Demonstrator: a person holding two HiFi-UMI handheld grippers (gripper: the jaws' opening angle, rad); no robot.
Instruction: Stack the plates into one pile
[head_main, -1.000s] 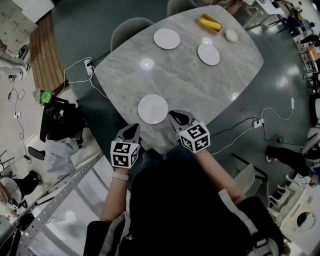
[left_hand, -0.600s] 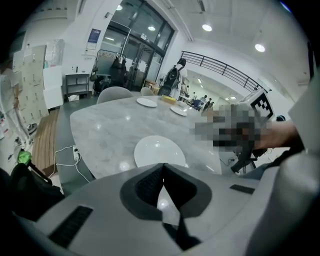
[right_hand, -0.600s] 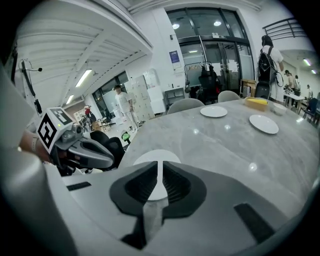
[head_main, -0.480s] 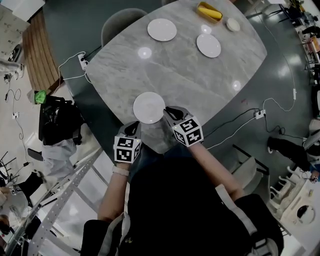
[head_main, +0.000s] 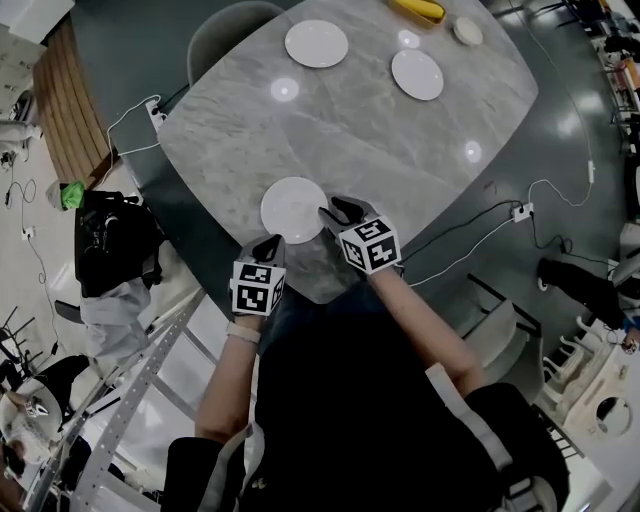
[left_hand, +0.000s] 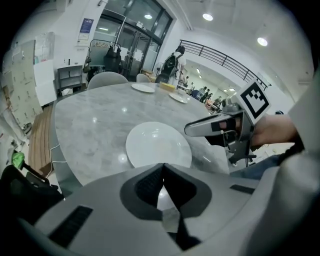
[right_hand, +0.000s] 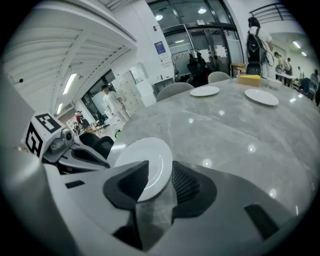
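Three white plates lie apart on the grey marble table (head_main: 400, 150). The near plate (head_main: 294, 209) (left_hand: 158, 146) (right_hand: 140, 152) lies by the front edge. Two more plates (head_main: 317, 43) (head_main: 417, 74) lie at the far side. My right gripper (head_main: 330, 212) (right_hand: 159, 167) is at the near plate's right rim. Its jaws are opening, and the rim shows in the gap between them without being pressed. My left gripper (head_main: 268, 243) (left_hand: 163, 166) is shut with nothing in it, just short of that plate's near-left rim. It sees the right gripper (left_hand: 200, 129) to the plate's right.
A yellow object (head_main: 420, 8) and a small bowl (head_main: 465, 30) stand at the table's far edge. A grey chair (head_main: 225, 25) is tucked in at the far left. Cables and a power strip (head_main: 155, 108) lie on the floor, with a black bag (head_main: 115, 240) to the left.
Both grippers have sunk toward the table and closed in on the near plate. The right gripper's tip now reaches the plate's rim.
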